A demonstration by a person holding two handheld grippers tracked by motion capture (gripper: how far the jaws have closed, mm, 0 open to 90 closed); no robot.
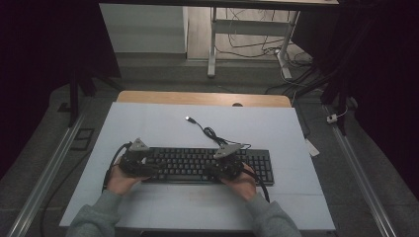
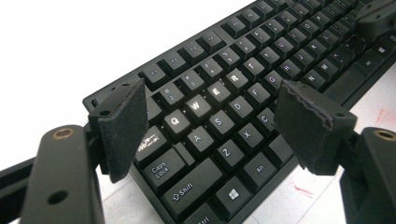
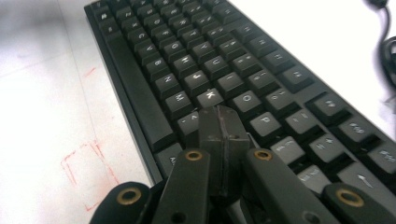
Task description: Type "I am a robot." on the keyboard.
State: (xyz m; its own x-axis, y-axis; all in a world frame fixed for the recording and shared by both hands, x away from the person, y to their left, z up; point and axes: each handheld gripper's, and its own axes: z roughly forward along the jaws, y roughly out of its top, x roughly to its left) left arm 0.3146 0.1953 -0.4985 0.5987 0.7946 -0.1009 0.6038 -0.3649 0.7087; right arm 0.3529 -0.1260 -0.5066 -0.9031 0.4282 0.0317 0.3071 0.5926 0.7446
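- We see the tabletop [image 1: 163, 123] as the biggest thing here, a pale sheet that fills the middle of the high view, with a wooden edge [image 1: 202, 98] showing along its far side at 12 o'clock.
- We find the keyboard [image 1: 197, 165] next in size: black, lying flat and lengthwise across the tabletop, a little toward 6 o'clock of the sheet's centre, its number pad at the 3 o'clock end.
- We follow its cable [image 1: 210, 132] from the back edge up toward 11 o'clock, where it ends in a USB plug [image 1: 188, 118] lying loose on the sheet.
- We hold the left tool [image 1: 134, 160] at the keyboard's 9 o'clock end. In the left gripper view this tool [image 2: 210, 121] stands wide open, its two padded jaws well apart over the Q, W, A and Z keys [image 2: 198, 105], and it has hold of nothing.
- We hold the right tool [image 1: 228, 163] over the keyboard's right-of-middle keys, toward 3 o'clock of the other one. In the right gripper view this tool [image 3: 220, 122] is closed, jaw pressed against jaw with nothing between them, its tip just beside the K key [image 3: 209, 97]; we cannot tell whether it touches a key.
- We notice faint red marks [image 3: 88, 172] on the sheet just off the keyboard's front edge in the right gripper view.
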